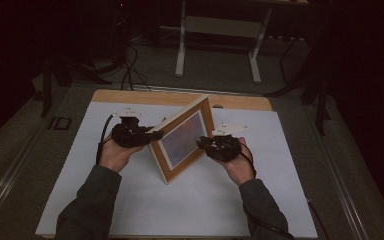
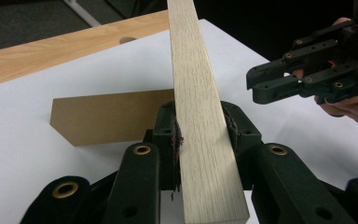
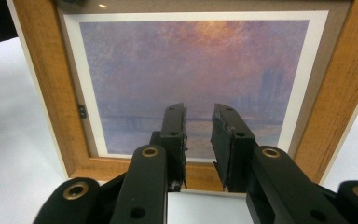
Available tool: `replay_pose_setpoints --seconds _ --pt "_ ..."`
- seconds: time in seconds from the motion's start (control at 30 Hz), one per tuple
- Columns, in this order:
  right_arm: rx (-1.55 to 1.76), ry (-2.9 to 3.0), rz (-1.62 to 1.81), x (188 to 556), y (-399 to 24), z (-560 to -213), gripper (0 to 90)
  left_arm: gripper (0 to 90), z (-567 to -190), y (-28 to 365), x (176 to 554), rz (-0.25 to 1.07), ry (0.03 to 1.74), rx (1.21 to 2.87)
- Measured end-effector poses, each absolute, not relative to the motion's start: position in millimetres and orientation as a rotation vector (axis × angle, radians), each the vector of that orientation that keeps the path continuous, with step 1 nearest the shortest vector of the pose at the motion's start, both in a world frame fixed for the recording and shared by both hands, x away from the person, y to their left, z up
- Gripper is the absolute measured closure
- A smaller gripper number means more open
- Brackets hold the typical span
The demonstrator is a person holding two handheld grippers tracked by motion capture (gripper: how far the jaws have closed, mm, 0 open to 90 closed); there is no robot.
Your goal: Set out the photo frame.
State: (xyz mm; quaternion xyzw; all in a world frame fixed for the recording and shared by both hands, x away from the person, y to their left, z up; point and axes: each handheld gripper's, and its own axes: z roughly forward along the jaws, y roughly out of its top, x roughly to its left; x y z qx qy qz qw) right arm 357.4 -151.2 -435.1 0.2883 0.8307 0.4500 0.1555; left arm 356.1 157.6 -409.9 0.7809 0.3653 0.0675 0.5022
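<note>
one frame edge [image 2: 200,116] in left gripper [image 2: 200,135], right gripper [image 3: 199,140] apart, facing picture

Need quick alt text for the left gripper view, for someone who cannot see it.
The left gripper clamps the pale wooden edge of an upright picture frame over a white table. The frame's brown stand sticks out behind at left; the right gripper hovers at upper right.
</note>
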Motion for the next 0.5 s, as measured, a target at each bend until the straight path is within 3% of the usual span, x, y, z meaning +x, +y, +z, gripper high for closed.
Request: replay_pose_setpoints --seconds 0.5 --pt "0.852 2.35 1.294 359.5 -161.6 -429.8 73.6 72.0 -412.0 159.5 363.1 0.074 0.828 1.882"
